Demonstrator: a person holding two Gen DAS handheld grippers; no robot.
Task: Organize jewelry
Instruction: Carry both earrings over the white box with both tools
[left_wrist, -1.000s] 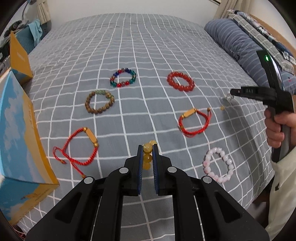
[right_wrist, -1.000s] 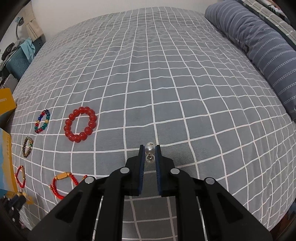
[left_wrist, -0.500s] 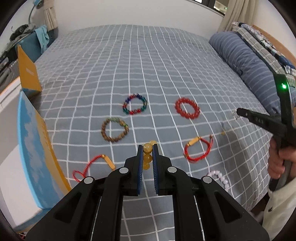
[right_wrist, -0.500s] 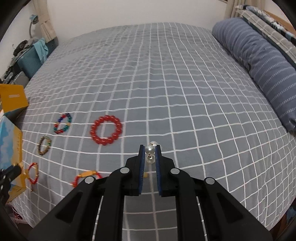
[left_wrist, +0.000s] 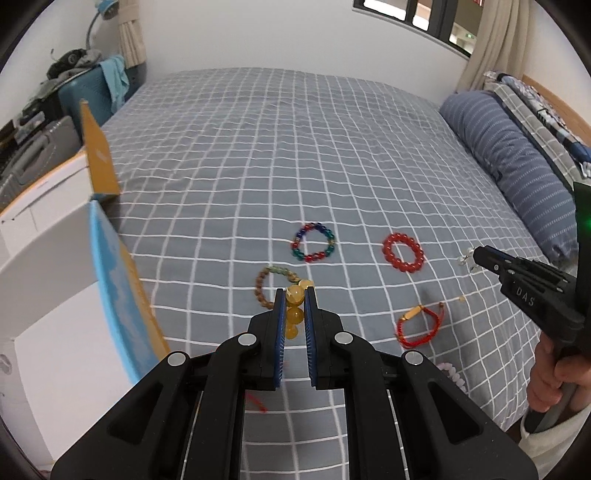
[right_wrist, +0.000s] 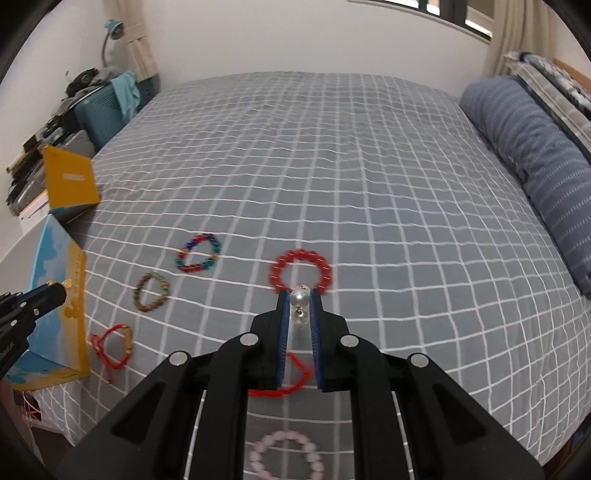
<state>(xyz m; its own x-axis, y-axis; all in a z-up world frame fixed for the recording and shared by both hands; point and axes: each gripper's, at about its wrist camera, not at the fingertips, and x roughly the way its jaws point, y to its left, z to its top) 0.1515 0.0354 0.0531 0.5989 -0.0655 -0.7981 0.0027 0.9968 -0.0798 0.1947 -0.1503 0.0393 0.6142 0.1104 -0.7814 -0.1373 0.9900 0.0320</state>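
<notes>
My left gripper (left_wrist: 294, 295) is shut on a yellow bead bracelet (left_wrist: 294, 316), held above the grey checked bed (left_wrist: 295, 155). My right gripper (right_wrist: 299, 295) is shut on a pearl earring (right_wrist: 299, 296); it also shows in the left wrist view (left_wrist: 476, 256). On the bed lie a multicolour bracelet (left_wrist: 314, 242), a red bead bracelet (left_wrist: 402, 253), a brown bead bracelet (left_wrist: 266, 284), a red cord bracelet (left_wrist: 419, 325), another red cord bracelet (right_wrist: 112, 345) and a pink bead bracelet (right_wrist: 284, 456).
An open blue and orange box (left_wrist: 118, 273) with a raised lid flap (left_wrist: 98, 155) stands at the bed's left edge. A striped blue pillow (left_wrist: 517, 166) lies along the right side. Cluttered furniture (right_wrist: 92, 103) stands at the far left.
Both grippers have risen and pulled back, so more of the bed and room shows. The left one has shifted left towards the box. Both grips are unchanged.
</notes>
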